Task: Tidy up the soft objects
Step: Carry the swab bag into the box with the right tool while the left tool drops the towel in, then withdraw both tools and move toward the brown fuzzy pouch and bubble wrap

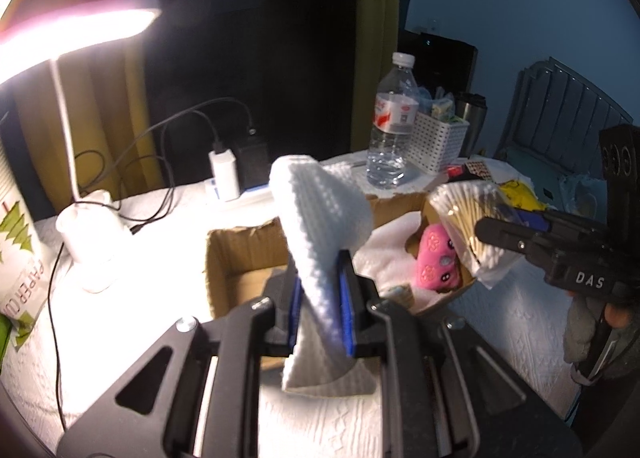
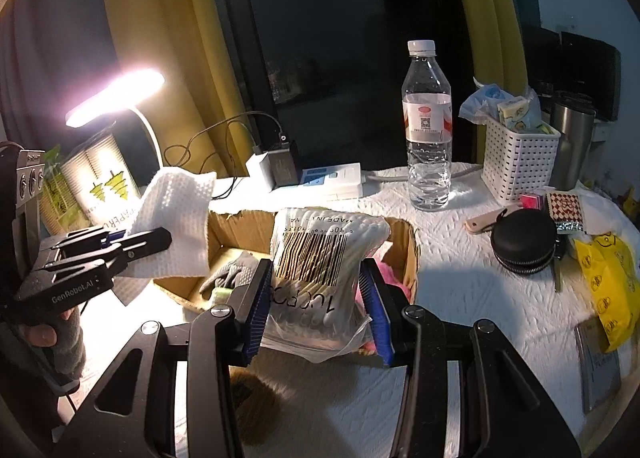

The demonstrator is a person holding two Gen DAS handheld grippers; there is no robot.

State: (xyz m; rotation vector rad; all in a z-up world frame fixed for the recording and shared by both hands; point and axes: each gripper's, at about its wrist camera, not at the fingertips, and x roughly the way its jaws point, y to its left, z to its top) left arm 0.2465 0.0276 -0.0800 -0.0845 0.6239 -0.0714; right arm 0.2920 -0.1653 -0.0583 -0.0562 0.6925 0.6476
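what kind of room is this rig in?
Likely a bedroom or dorm desk at night: padded headboard behind, desk lamp, power strip with chargers, water bottle beside the cardboard box.

Dim room — desk lamp [image 1: 80, 24] glare, fisheye-warped edges.

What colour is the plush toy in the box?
Pink plush toy, with small face and paw prints; clearest in the left wrist view.
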